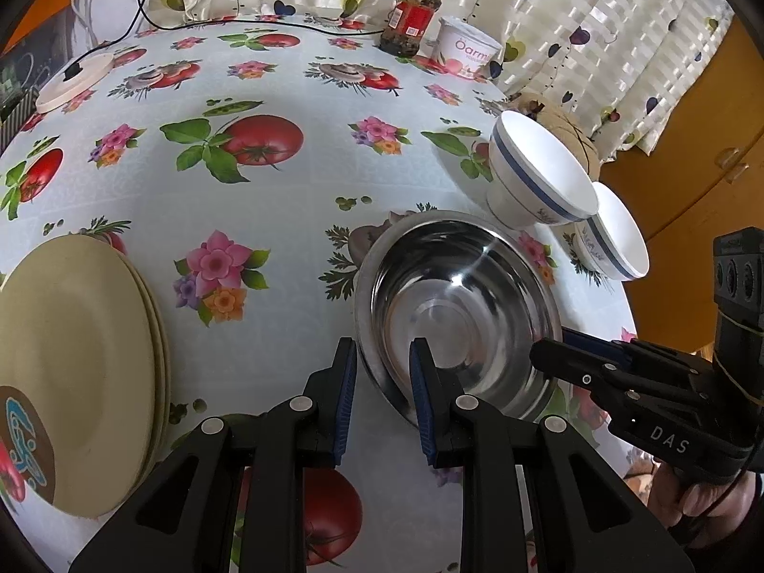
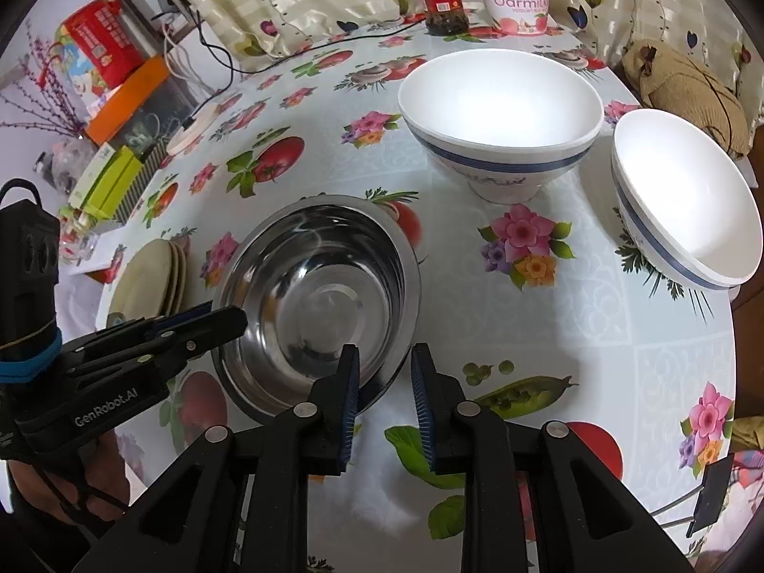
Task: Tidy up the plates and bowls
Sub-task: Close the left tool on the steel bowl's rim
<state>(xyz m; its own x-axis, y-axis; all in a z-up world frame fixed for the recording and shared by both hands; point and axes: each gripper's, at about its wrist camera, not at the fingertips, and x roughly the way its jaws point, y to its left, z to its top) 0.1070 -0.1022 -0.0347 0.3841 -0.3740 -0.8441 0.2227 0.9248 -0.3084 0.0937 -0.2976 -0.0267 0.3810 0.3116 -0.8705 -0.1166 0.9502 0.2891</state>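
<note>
**A:** Left wrist view first: the left gripper (image 1: 382, 348) straddles the near rim of the steel bowl (image 1: 458, 305), one finger outside the wall, the other inside the basin. The jaws stand partly open with the rim in the gap, and I see no clamping yet.

**B:** The right wrist view shows the same on the other side. The right gripper (image 2: 382, 358) has its left finger over the bowl's rim at about 5 o'clock of the steel bowl (image 2: 320, 296), its right finger outside on the tablecloth (image 2: 597, 334). Moderately open, holding nothing. Whether either pad touches metal I cannot tell.

**A:** So the step in hand looks like a two-handed grasp of the steel bowl, each gripper taking an opposite side of the rim.

**B:** Agreed. The next move would call for both pairs of fingers to close on the thin rim together, then lift level. The polished wall may slip if one side grips first.

**A:** Where might it go? The stack of beige plates (image 1: 81, 363) sits at 9 o'clock from the bowl in my view, well apart from it.

**B:** And two white bowls with blue bands stand farther out: one white bowl (image 2: 501, 114) at 1 o'clock, the other white bowl (image 2: 687, 196) at 3 o'clock near the table edge, apart from each other. Each shows a double rim, so they may already be nested pairs. That's a judgement only.

**A:** The jar (image 1: 413, 16) and yoghurt tub (image 1: 470, 50) at the far edge stay out of it.
</note>
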